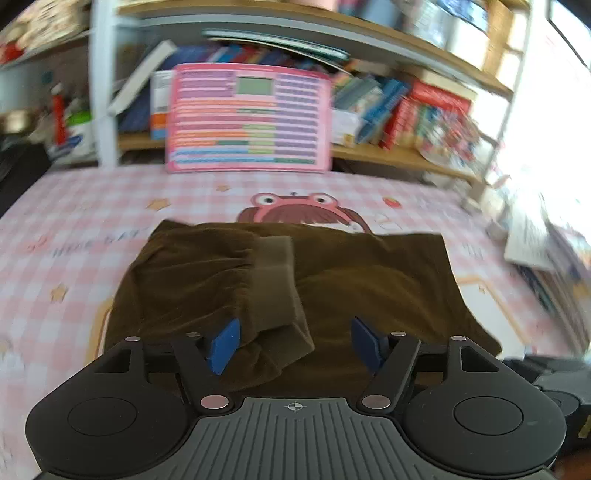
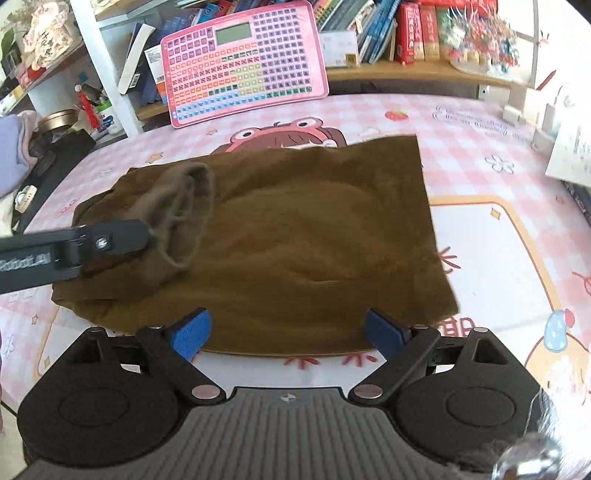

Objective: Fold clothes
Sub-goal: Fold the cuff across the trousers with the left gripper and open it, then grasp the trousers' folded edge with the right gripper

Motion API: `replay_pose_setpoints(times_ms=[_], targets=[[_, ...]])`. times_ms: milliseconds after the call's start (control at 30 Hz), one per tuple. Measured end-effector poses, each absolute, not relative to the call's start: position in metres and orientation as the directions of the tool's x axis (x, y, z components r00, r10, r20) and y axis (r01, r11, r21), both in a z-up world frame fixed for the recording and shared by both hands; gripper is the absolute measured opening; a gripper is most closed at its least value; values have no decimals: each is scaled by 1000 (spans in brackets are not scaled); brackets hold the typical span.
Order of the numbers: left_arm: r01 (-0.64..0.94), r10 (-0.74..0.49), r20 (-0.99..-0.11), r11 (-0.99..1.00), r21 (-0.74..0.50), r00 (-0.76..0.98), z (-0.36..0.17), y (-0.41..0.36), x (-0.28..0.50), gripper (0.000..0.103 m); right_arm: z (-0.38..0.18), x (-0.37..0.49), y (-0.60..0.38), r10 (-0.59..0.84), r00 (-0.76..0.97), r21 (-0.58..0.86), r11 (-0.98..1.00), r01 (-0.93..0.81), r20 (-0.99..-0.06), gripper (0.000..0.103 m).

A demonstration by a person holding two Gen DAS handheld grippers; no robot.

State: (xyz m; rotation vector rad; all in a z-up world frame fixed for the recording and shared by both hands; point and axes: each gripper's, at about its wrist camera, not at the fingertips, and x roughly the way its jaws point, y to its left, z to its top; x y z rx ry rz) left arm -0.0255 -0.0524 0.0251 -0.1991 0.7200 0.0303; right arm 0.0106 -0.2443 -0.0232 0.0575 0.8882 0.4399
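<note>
Two grippers, one garment. Left gripper, lower centre of its own view: blue-padded fingers spread wide, the ribbed olive cuff of the sleeve lying between them, its near end against or just beside the left pad; we cannot tell whether anything is pinched. From the right wrist view the same tool enters at middle left, its black finger tip at the cuff. Right gripper, lower centre: fingers wide, holding nothing, pads hovering over the near hem of the dark olive-brown velvety sweatshirt, which lies flat in mid-frame on the pink checked cartoon-print table mat.

Risks, as we judge them: the cuff could slide free of open fingers, letting the sleeve flop crooked; a deep closing could catch both layers and drag the body askew.

Beyond, upper frame: pink keyboard-style learning tablet, shelves of books.
</note>
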Motion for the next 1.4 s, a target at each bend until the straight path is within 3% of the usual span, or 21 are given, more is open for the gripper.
replay_pose_setpoints(times_ms=[200, 400, 767, 1400], targets=[[-330, 60, -673, 901, -282, 737, 20, -26, -62, 70, -22, 16, -256, 463, 509, 261, 870, -418, -726, 91], [-430, 141, -696, 865, -259, 704, 14, -36, -91, 70, -15, 18, -272, 484, 508, 257, 853, -453, -712, 91], [-358, 134, -712, 918, -173, 689, 14, -87, -77, 70, -14, 17, -315, 464, 513, 251, 867, -432, -722, 91], [-237, 62, -735, 962, -136, 675, 11, -119, -65, 71, -27, 10, -351, 412, 506, 299, 908, -293, -757, 91]])
